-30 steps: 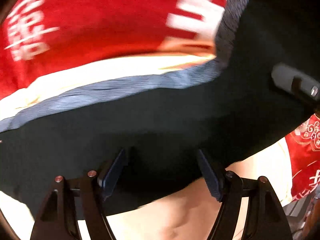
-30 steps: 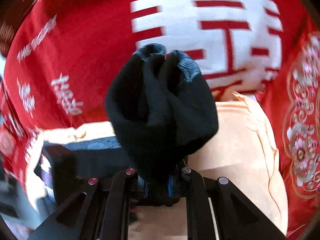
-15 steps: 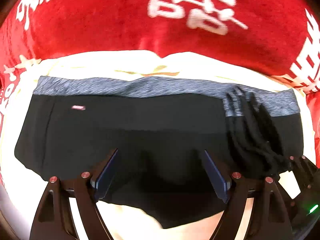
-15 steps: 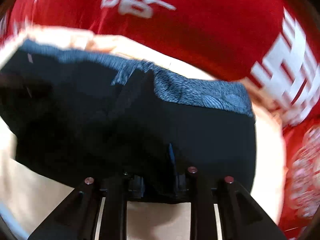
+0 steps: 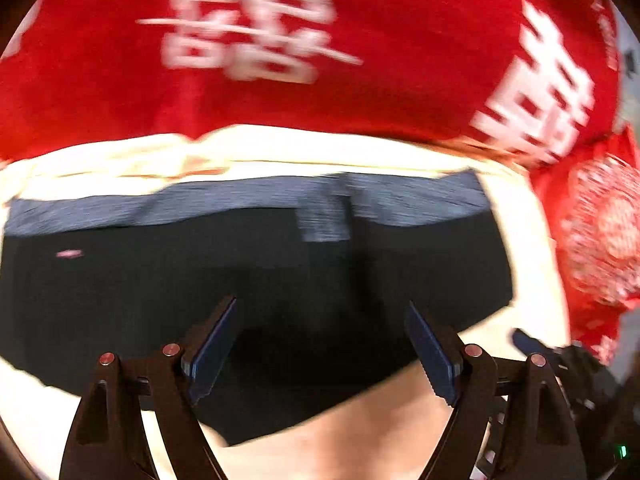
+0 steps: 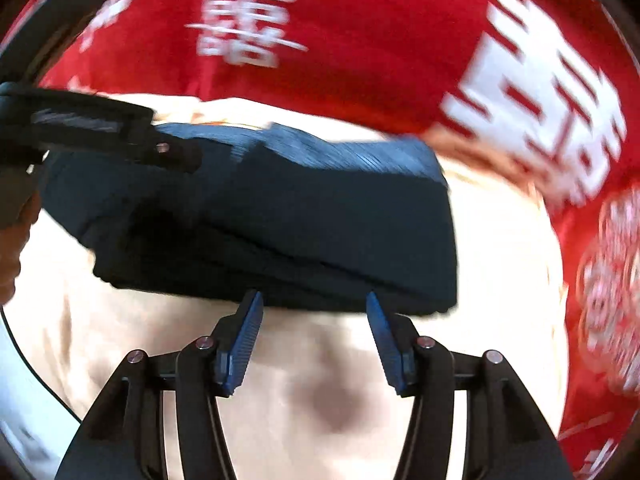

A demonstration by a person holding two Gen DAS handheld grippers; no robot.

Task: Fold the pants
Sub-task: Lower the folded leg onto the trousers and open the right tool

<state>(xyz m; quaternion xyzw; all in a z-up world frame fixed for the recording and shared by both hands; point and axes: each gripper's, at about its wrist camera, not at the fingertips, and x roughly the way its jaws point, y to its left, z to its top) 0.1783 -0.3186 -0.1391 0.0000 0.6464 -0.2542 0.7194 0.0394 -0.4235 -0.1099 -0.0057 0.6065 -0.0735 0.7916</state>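
The black pants [image 6: 280,232] are laid folded on a cream blanket [image 6: 500,264]. Both the left hand-held gripper [image 5: 320,344] and the right hand-held gripper [image 6: 314,332] are held open, gripping nothing. The loose fold could be dragged apart if grazed.

The black pants [image 5: 256,280] lie folded flat on the cream cloth [image 5: 280,152], with their grey waistband [image 5: 240,200] along the far edge; in the right view they form a thick layered stack.
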